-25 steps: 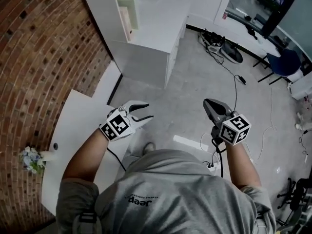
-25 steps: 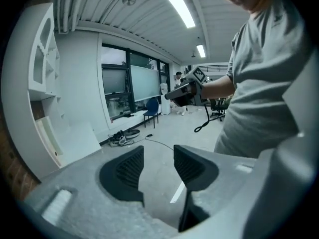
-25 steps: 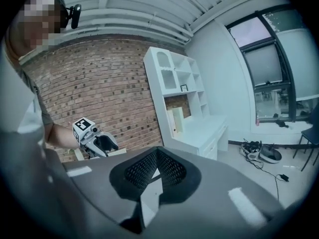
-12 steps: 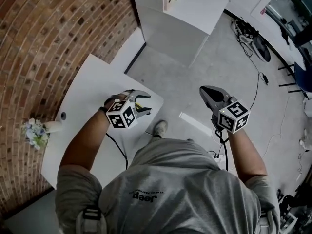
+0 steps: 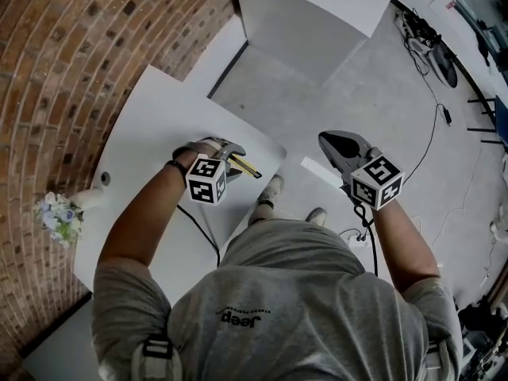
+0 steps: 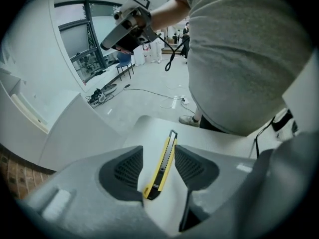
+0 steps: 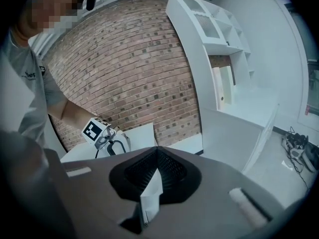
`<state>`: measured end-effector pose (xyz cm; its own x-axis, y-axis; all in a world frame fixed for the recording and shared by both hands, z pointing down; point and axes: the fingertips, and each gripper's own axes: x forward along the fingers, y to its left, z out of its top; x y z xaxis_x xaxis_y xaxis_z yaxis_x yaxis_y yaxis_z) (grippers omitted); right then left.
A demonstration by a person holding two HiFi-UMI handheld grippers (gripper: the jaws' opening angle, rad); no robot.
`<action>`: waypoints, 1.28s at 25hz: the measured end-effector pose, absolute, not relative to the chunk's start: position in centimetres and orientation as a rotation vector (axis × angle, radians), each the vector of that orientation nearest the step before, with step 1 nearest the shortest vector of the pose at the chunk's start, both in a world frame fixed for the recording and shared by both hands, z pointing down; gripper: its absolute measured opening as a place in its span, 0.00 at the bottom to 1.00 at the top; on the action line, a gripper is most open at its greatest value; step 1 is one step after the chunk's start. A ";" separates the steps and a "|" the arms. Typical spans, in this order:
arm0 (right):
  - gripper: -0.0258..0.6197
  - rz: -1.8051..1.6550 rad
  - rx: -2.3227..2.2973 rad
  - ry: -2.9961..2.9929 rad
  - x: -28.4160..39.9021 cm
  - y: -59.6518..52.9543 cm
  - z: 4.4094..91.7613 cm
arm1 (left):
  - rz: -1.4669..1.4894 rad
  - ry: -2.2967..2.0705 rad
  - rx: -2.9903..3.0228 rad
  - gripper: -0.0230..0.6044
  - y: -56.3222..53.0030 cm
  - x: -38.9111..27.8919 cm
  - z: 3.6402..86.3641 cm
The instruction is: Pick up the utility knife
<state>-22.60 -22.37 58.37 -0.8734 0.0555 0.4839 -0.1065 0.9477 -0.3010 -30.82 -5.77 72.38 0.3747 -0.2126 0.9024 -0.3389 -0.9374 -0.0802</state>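
Left gripper (image 6: 158,151) low over the white tabletop (image 6: 144,128), jaws moderately apart. Yellow-and-black utility knife (image 6: 160,171) lies flat on the tabletop between the 2 ribbed pads, running lengthwise along the gap, its black tip past the jaw ends and its rear end near the left-hand pad. Neither pad looks pressed on it; a slim gap shows on the right-hand side, and contact on the other side is too close to call. Right gripper (image 7: 157,156) is off the tabletop's edge, above the floor and well apart from the knife, jaws closed together; a pale wedge shows at their seam, which I cannot identify. Progress, as I judge it: approach and line-up done, knife bracketed. Left to do: close the jaws on the knife body, check the hold, lift it clear. Knife not yet raised, so the pick itself is outstanding.
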 end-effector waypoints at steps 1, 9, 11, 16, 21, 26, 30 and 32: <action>0.05 0.442 0.033 -2.591 -22.9 -22.3 58.9 | 1.631 -0.483 2.502 0.37 -5.6 -31.0 73.0; 0.05 0.442 0.014 -2.547 -25.1 -21.8 63.0 | 1.749 -0.325 2.489 0.37 -5.0 -32.7 76.9; 0.05 0.445 0.003 -2.537 -25.6 -21.6 63.9 | 1.770 -0.284 2.488 0.37 -4.8 -32.8 77.7; 0.05 0.459 -0.028 -2.521 -26.8 -20.7 65.9 | 1.792 -0.204 2.502 0.37 -4.6 -32.9 78.6; 0.05 0.496 -0.043 -2.505 -27.6 -19.8 67.5 | 1.783 -0.099 2.514 0.34 -3.8 -32.9 79.5; 0.05 0.520 -0.053 -2.493 -28.5 -19.1 69.1 | 1.692 -0.055 2.497 0.23 -4.3 -33.2 79.4; 0.05 0.543 -0.042 -2.494 -28.8 -18.3 69.4 | 1.640 -0.119 2.492 0.22 -4.4 -33.6 79.6; 0.05 0.543 -0.023 -2.503 -28.5 -18.6 69.0 | 1.597 -0.218 2.488 0.22 -5.1 -34.1 79.3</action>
<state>-28.47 -18.58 69.01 -0.8365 0.1321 0.5319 -0.1003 0.9172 -0.3856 -34.08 -5.09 79.33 0.4135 -0.0275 0.9101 -0.2179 -0.9735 0.0696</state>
